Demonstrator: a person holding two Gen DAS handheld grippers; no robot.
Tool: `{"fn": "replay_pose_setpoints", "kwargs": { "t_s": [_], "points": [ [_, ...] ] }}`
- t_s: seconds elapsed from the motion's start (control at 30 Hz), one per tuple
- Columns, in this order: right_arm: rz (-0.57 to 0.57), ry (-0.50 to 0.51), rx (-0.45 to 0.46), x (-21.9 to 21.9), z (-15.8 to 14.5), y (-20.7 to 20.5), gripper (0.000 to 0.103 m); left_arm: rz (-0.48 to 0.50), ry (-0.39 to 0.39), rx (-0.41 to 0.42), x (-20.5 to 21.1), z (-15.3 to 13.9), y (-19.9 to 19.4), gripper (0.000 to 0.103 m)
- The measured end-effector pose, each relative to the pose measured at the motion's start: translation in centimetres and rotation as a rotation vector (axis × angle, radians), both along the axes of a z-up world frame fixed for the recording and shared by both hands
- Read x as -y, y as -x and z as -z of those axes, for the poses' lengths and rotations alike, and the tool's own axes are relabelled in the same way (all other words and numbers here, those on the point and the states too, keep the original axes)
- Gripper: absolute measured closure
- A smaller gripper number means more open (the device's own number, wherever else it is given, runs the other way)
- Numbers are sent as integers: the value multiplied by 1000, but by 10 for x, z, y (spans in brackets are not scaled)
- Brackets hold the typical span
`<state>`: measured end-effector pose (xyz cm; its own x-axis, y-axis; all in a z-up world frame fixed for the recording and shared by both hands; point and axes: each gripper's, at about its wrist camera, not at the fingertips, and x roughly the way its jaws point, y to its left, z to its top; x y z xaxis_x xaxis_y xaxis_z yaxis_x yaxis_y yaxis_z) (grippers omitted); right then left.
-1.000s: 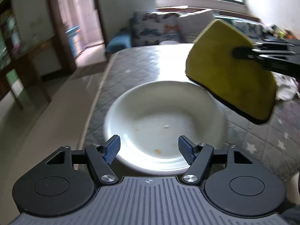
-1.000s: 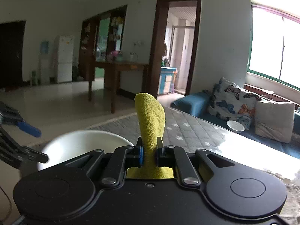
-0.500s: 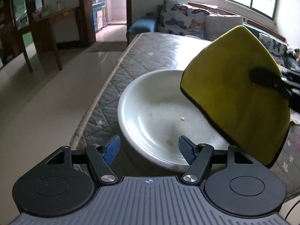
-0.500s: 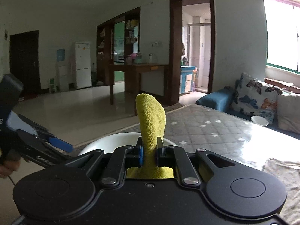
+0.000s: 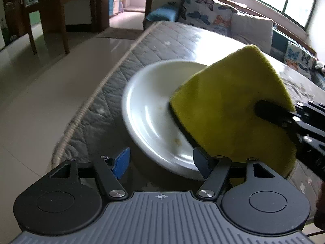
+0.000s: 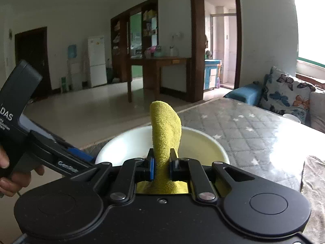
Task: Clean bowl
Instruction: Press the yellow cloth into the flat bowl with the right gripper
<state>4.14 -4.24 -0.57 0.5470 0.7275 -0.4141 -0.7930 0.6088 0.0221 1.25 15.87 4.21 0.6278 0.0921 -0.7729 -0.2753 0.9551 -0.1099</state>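
A white bowl with small brown specks inside sits near the edge of a grey quilted table top. My left gripper is open, its blue pads either side of the bowl's near rim, the right pad against the rim. My right gripper is shut on a folded yellow cloth. In the left wrist view the yellow cloth reaches into the bowl from the right and hides its right half. The bowl shows behind the cloth in the right wrist view.
The table edge drops to a tiled floor on the left. Cushions lie at the far end, a small white cup stands far right, and a grey rag lies near right. A person's hand holds the left gripper.
The yellow cloth has come down and left into the bowl, covering more of it. The left gripper has closed in on the bowl's near rim and stayed open.
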Motion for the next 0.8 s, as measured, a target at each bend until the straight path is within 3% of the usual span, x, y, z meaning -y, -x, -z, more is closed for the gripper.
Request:
{"fn": "replay_pose_setpoints", "kwargs": {
  "t_s": [0.17,0.8],
  "points": [
    [-5,33,-4,-4,8,9,90,-4,-8,-2,5,0,0,49],
    [29,104,-36,3,35,11,90,-15,-148,-11,19,5,-8,55]
  ]
}}
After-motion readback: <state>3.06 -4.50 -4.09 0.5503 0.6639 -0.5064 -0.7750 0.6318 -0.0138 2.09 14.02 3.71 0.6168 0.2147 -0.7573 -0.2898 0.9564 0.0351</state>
